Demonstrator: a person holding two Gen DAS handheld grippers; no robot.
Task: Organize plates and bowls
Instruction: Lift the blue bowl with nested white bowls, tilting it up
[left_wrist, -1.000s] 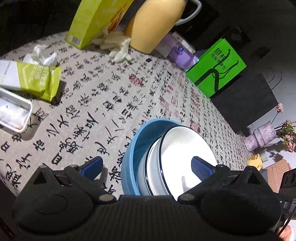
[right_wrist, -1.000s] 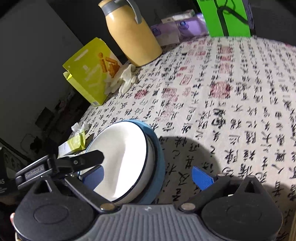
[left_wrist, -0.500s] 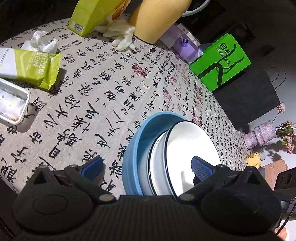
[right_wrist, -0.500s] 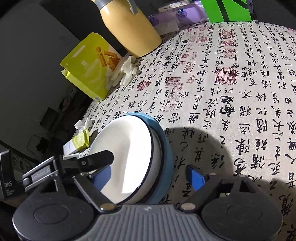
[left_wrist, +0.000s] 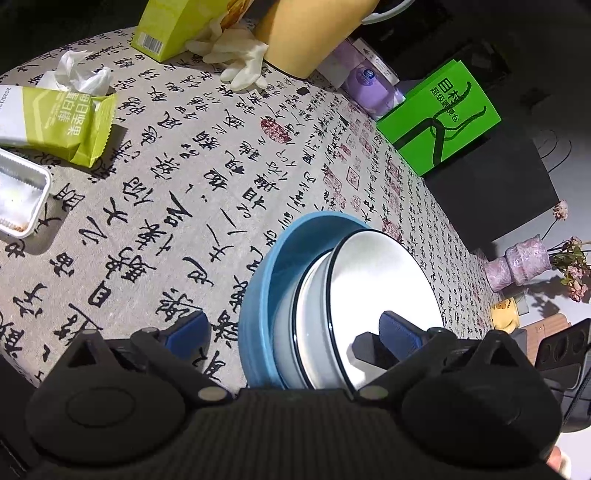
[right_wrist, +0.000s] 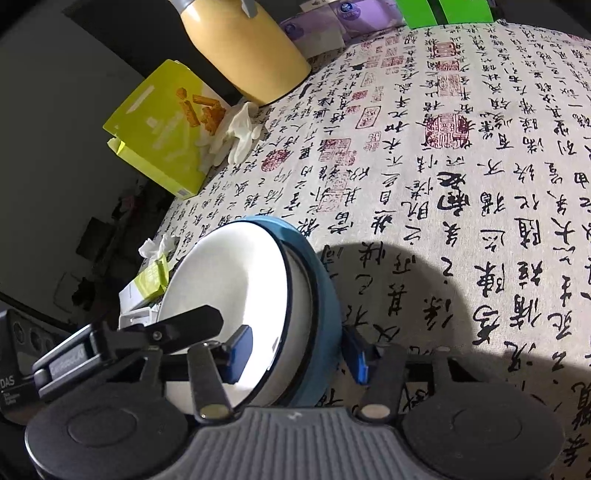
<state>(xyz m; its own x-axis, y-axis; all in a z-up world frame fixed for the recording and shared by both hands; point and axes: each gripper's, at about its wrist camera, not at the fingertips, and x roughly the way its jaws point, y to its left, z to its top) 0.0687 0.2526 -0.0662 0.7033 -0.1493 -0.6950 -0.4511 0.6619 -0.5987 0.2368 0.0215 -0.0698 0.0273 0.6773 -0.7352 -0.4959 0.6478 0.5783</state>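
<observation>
A: Near edge of the surface (right_wrist: 461, 155), what's changing w/ the right tool (right_wrist: 295, 352)?

B: Its jaws have just been closing. They're now sitting tight either side of the stacked dishes: one blue pad inside the white bowl (right_wrist: 236, 295), other against the outer wall of the blue bowl (right_wrist: 323, 295). Looks like it's pinching both rims together, tho contact on the far pad is partly hidden.

A: And the left tool (left_wrist: 295, 332)?

B: Spread wide, same as a sec ago. One pad's hanging over the cloth to the left, other's sitting over the white bowl's inside; not pressing anything afaict.

A: Where's the stack sitting?

B: White bowl's nested in the blue one, both tipped on edge, near side of the surface, well apart from the yellow jug (right_wrist: 243, 48) and green box (left_wrist: 439, 118) at the far side.

A: Meaning for the task?

B: Prob the nesting's done and the right tool's taking hold to shift the pair. Risk: white bowl slipping if the pinch is only on the rims.
</observation>
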